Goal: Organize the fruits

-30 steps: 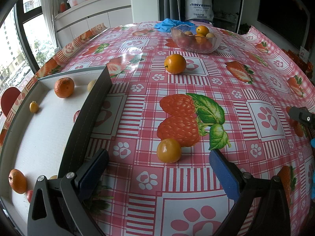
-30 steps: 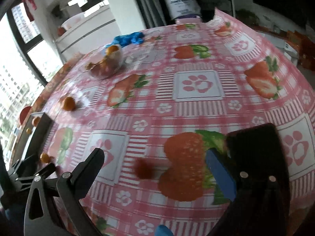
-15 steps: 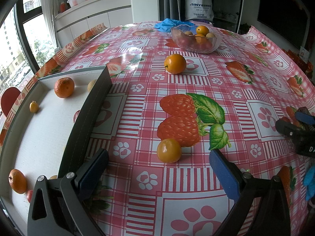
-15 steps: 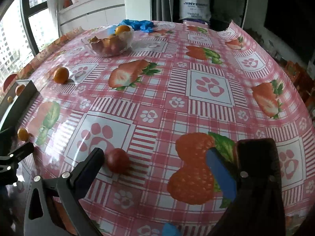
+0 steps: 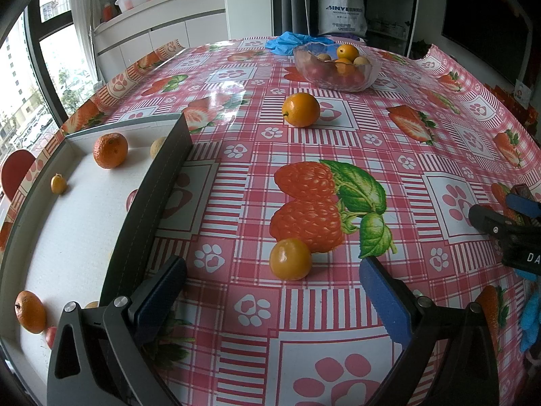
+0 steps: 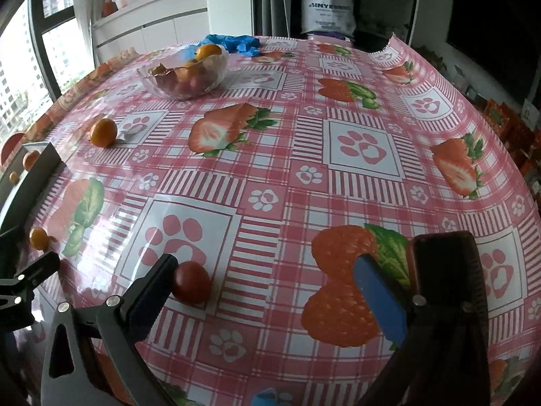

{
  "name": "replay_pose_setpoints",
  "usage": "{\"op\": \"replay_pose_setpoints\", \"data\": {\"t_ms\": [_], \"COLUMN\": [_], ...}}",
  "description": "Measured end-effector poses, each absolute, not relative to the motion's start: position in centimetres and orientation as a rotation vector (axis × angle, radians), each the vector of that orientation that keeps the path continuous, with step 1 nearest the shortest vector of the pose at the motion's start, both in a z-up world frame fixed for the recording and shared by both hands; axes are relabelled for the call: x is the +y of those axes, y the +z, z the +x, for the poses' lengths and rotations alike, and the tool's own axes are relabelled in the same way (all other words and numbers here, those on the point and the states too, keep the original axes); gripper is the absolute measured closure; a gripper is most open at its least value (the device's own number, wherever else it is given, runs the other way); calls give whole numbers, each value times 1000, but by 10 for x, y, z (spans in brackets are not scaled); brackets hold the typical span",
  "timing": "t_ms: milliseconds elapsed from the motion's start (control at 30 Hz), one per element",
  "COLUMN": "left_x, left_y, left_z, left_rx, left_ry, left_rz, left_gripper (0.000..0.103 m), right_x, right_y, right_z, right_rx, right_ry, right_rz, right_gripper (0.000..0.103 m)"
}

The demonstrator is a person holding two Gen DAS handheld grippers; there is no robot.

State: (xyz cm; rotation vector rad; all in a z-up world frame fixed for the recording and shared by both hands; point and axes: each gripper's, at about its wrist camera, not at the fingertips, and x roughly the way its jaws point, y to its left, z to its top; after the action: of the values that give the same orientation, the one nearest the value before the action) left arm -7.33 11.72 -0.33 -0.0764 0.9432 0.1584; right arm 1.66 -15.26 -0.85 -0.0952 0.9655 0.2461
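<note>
My left gripper (image 5: pixel 272 282) is open over the tablecloth, with a small yellow-orange fruit (image 5: pixel 290 258) lying just ahead between its fingers. A larger orange (image 5: pixel 301 109) lies farther off. A white tray (image 5: pixel 61 223) with dark walls at the left holds several oranges and small fruits. A glass bowl (image 5: pixel 336 67) of fruit stands at the back. My right gripper (image 6: pixel 265 275) is open; a red cherry tomato (image 6: pixel 192 282) lies on the cloth beside its left finger (image 6: pixel 152 291). The right gripper also shows at the right edge of the left wrist view (image 5: pixel 507 223).
A blue glove (image 5: pixel 287 42) lies behind the bowl. A dark flat object (image 6: pixel 446 270) lies behind my right finger. The table's edges drop off at the right and left. A white counter and windows stand beyond the far left.
The right gripper swung and moved forward, so the cherry tomato now sits close by its left finger. The left gripper has stayed still over the small fruit.
</note>
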Motion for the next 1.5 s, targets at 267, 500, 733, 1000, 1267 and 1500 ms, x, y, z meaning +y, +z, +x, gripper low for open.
{"op": "replay_pose_setpoints", "data": {"t_ms": [267,500,733,1000,1267,1500], "left_x": [117,117,115,109,113,112], "left_y": [-3,-3,-1,9,28,36], "left_z": [-73,-73,-71,-76,-96,-103], "left_rx": [943,944,968,974,930,926], "left_ry": [158,158,118,15,-45,-30], "left_rz": [-77,-76,-98,-127,-173,-158], "left_gripper": [1,0,18,80,80,80], "right_x": [-153,-151,-138,-146,-153,-159], "right_y": [-9,-7,3,8,14,22], "right_z": [17,15,6,-3,-14,-20], "right_rx": [966,976,956,1006,1009,1010], "right_ry": [244,237,293,390,422,433], "right_rz": [-99,-89,-118,10,72,117], "right_gripper": [0,5,64,83,83,83]}}
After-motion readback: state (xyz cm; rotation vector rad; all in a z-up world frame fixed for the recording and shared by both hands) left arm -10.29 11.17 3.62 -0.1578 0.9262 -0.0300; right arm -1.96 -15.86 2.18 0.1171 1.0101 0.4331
